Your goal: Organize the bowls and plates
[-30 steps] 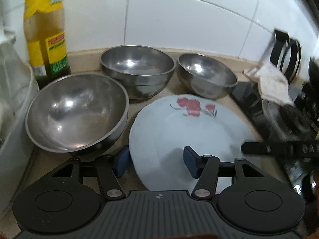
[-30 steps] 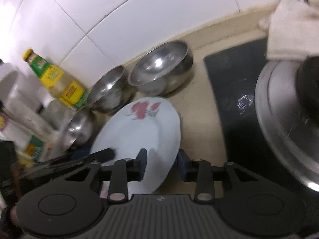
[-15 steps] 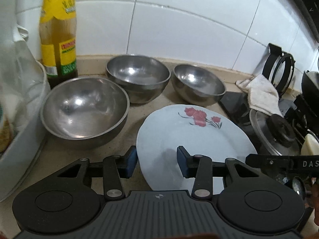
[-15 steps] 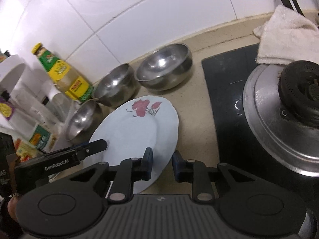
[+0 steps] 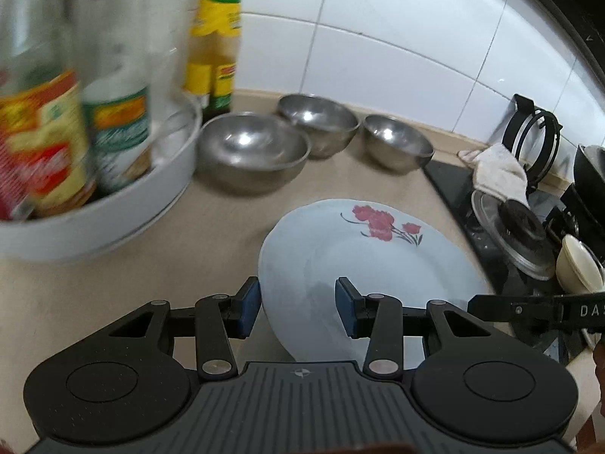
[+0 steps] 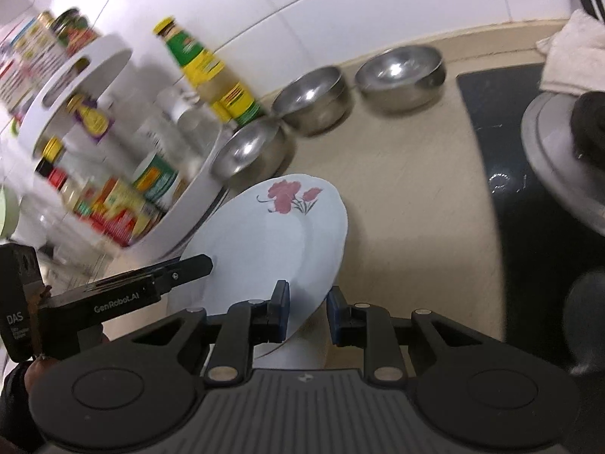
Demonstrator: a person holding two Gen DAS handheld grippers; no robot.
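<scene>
Bottles in white rack (image 5: 113, 204) smeared by blur, labels unreadable. Plate's near rim hidden behind my grippers. Floral plate (image 5: 363, 265) tilted above table (image 5: 151, 276), off surface. My left gripper (image 5: 298, 312) jaws grip its left edge; right gripper (image 6: 308, 312) jaws narrow, pinching right rim. Both angled downward. Three steel bowls (image 5: 251, 151) near wall.

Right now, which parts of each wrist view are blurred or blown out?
Left wrist: bottles in the white rack smear with motion; plate and tongs sharp; glare spots in the steel bowls. Right wrist: rack bottles and bowls streaked, plate sharp, tile lines bowed by the fisheye.
</scene>
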